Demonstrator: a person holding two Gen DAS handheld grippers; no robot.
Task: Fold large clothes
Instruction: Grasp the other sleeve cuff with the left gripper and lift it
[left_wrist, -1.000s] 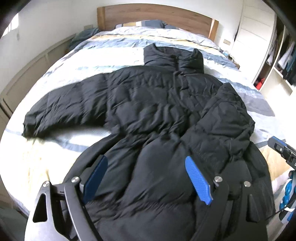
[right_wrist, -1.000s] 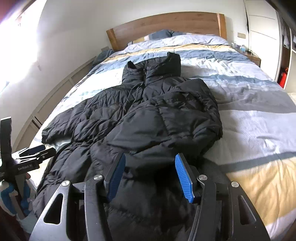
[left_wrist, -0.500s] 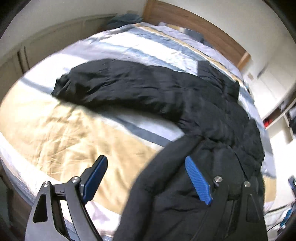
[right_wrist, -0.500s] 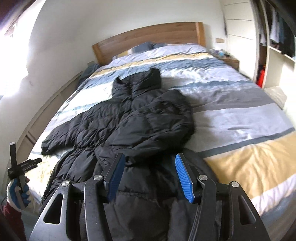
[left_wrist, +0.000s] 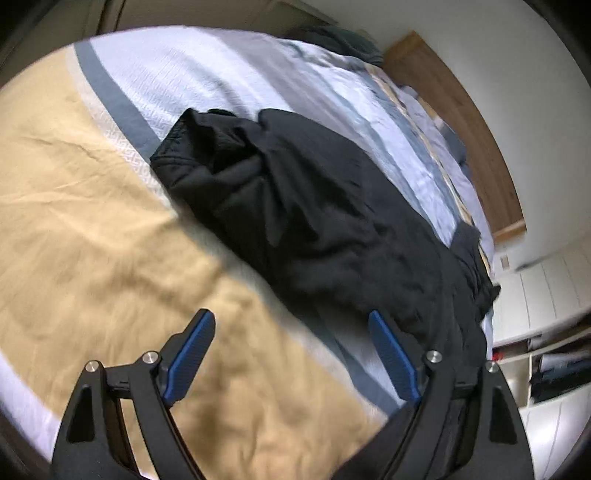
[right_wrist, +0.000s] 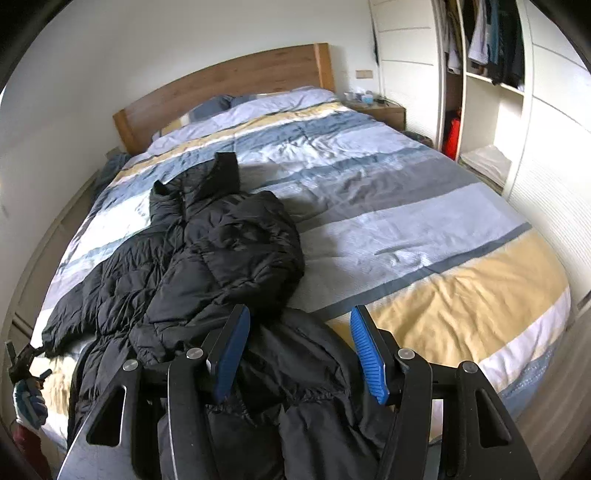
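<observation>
A large black puffer jacket (right_wrist: 221, 258) lies on the striped bed, collar toward the headboard. One sleeve is folded over the body; the other sleeve (left_wrist: 280, 184) stretches out to the bed's left side. My left gripper (left_wrist: 291, 328) is open and empty, above the yellow stripe just short of that sleeve. It also shows small at the far left of the right wrist view (right_wrist: 22, 362). My right gripper (right_wrist: 299, 332) is open and empty over the jacket's hem (right_wrist: 306, 398) at the foot of the bed.
The bed cover (right_wrist: 424, 221) has blue, grey, white and yellow stripes. A wooden headboard (right_wrist: 229, 85) and pillows are at the far end. A nightstand (right_wrist: 380, 110) and an open wardrobe (right_wrist: 487, 74) stand to the right. A wall with low cabinets runs along the left.
My left gripper has swung left from over the jacket's body toward the outstretched sleeve. My right gripper has pulled back and risen a little. Both stay open.
</observation>
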